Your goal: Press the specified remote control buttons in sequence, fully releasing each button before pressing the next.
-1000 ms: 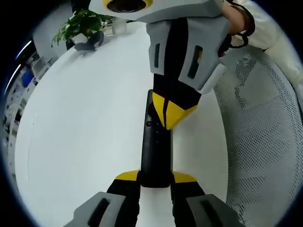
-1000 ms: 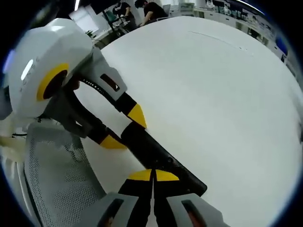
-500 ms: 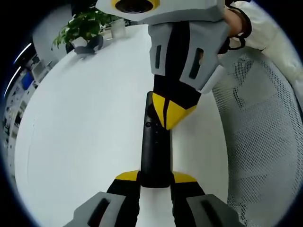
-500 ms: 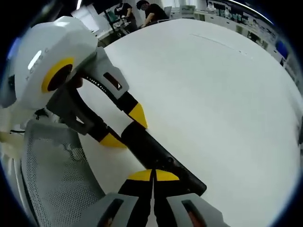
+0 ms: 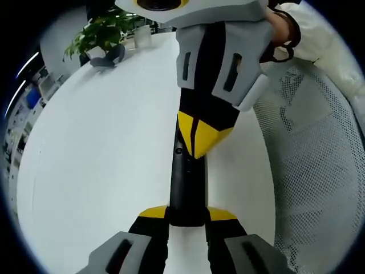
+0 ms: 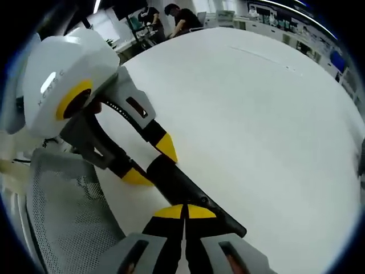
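Note:
A long black remote control (image 5: 186,185) lies lengthwise on the white table (image 5: 97,142). My left gripper (image 5: 187,213) is shut on its near end, one yellow tip on each side. My right gripper (image 5: 195,145) comes down from above, shut, with its yellow point resting on the remote's upper face near a small round button. In the right gripper view my right gripper (image 6: 183,210) is shut over the remote (image 6: 191,191), and my left gripper (image 6: 151,162) clamps the remote's far end from the left.
A white mesh chair (image 5: 308,171) stands close to the table edge, also the mesh chair (image 6: 63,217). A potted plant (image 5: 100,31) and a dark grey object (image 5: 108,52) sit at the far edge. A hand (image 5: 282,28) holds the right gripper. People (image 6: 182,14) are at the back.
My right gripper's point has shifted slightly leftward across the remote. The left gripper's hold on the remote is unchanged.

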